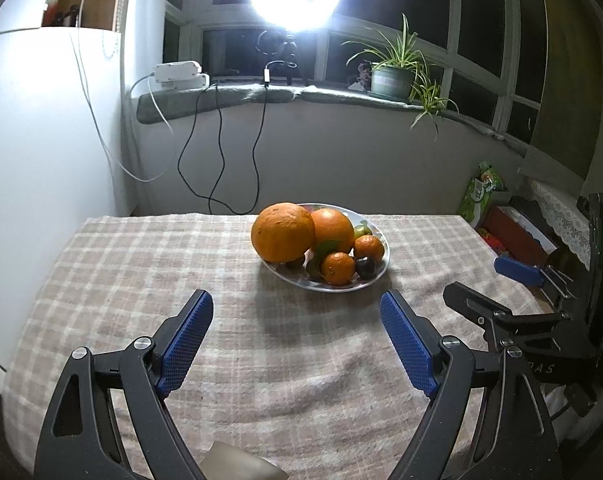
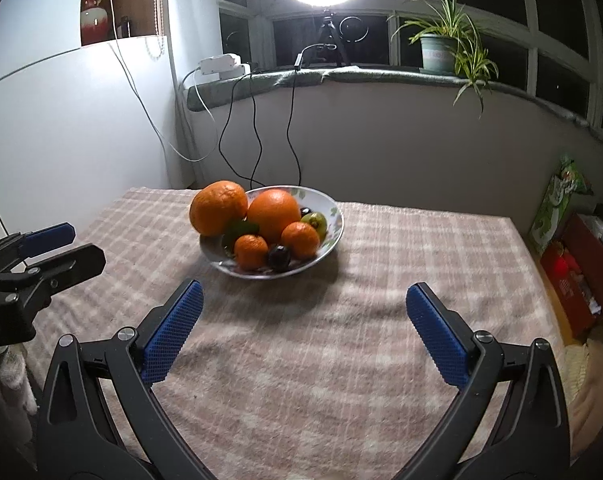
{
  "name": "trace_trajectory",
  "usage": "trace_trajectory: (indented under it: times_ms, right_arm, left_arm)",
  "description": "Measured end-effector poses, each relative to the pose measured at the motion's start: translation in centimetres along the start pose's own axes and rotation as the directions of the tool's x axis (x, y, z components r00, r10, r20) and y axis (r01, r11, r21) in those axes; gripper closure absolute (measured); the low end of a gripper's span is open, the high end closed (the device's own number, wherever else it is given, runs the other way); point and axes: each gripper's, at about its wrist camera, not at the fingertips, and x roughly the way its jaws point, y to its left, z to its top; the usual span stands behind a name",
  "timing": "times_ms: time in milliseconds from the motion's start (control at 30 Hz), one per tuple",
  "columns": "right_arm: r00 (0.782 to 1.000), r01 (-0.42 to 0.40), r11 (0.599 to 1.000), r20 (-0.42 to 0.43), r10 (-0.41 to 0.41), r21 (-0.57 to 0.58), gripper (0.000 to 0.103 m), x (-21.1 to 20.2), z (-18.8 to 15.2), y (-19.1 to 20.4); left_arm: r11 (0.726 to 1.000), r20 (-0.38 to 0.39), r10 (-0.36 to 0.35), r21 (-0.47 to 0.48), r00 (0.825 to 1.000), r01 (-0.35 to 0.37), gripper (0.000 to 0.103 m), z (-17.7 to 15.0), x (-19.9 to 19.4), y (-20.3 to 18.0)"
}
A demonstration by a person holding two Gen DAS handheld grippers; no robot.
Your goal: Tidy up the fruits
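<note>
Left wrist: left gripper (image 1: 297,304) hovering, jaws apart, empty | bowl (image 1: 375,276) sitting mid-table, well ahead | big orange (image 1: 282,232) overhanging rim, likely heavy, firm, round, no long axis; gripping across its widest girth | Right wrist: right gripper (image 2: 303,300) gaping, empty | mandarins (image 2: 250,251) lighter, softer; pinching gently.
</note>
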Motion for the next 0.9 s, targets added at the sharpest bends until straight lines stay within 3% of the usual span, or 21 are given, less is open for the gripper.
trace_trajectory:
  times_ms: [900]
  right_arm:
    - [1.0,-0.013,1.0,-0.001,0.013,0.013,0.0,-0.28,-0.45,0.67]
  left_arm:
    - [1.0,0.013,0.005,-0.003,1.0,-0.005,0.017,-0.15,-0.66,0.05]
